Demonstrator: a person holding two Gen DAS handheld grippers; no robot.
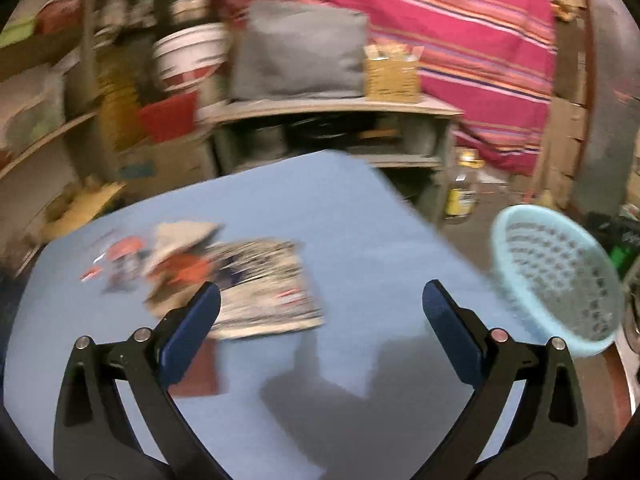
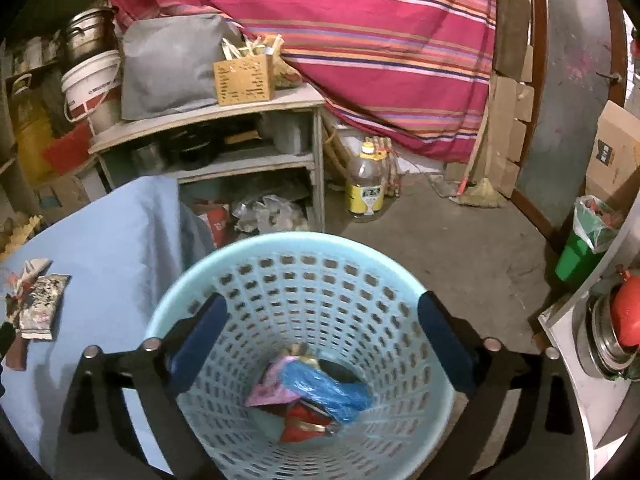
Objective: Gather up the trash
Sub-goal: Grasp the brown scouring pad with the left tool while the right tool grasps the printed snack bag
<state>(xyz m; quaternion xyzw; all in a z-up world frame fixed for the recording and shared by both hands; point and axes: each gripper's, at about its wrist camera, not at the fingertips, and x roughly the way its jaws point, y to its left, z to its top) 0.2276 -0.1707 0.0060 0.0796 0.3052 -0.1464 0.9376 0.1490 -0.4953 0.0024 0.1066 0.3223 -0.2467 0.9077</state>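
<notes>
The left gripper point(image 1: 320, 304) hovers with fingers spread wide over crumpled glossy wrappers point(image 1: 240, 280) lying on the smooth blue tablecloth point(image 1: 360, 220). The right gripper point(image 2: 322, 316), equally wide and empty, points into the perforated pale-blue plastic basket point(image 2: 248, 256) holding crinkled trash point(image 2: 312, 396).
</notes>
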